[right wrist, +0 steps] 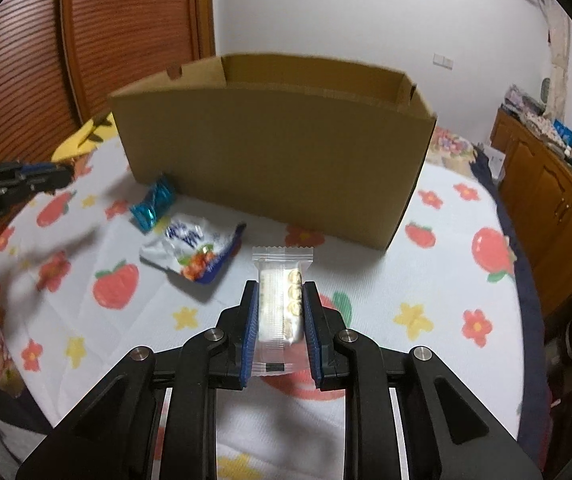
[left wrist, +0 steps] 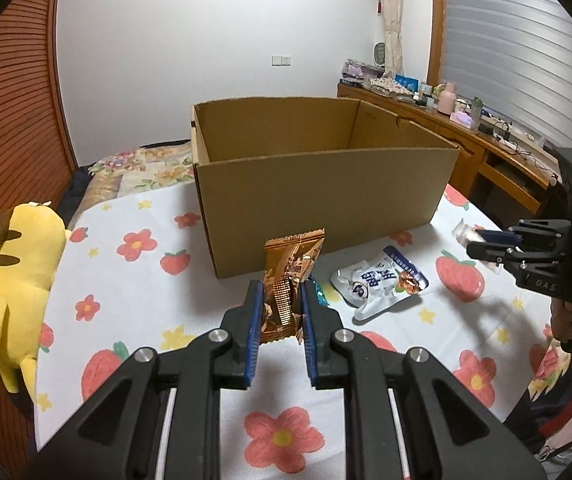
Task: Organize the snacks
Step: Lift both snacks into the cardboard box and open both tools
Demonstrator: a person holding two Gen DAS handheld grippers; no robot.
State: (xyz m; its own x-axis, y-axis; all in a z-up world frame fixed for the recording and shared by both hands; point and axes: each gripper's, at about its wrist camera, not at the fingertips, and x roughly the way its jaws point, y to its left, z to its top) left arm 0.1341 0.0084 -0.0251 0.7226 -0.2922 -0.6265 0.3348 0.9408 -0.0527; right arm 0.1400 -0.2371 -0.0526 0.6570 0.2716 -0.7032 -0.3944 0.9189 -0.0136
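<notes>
Here, the bed cover (left wrist: 134,216) with its flowers and strawberries takes up most of both views, and its edges run out of sight under my tools. On it stands the open cardboard box (left wrist: 317,188), long side toward me; I cannot see its floor from either camera, only the inner walls. A yellow plush toy (left wrist: 14,280) lies at the cover's left edge, partly cut off, and in the right wrist view the box hides nearly all of it.

My left gripper (left wrist: 282,296) is clamped on a brown packet (left wrist: 291,268), held above the cover just short of the box, its long axis running away from me toward the box wall. My right gripper (right wrist: 278,296) is clamped on a clear packet (right wrist: 282,292), also pointing lengthwise at the box; its print is blurred.

Between them, a white pouch (right wrist: 192,248) lies flat on the cover near the box. A small blue packet (right wrist: 154,204) sits just beside the box's front wall; my left finger hides most of it in the left wrist view.
</notes>
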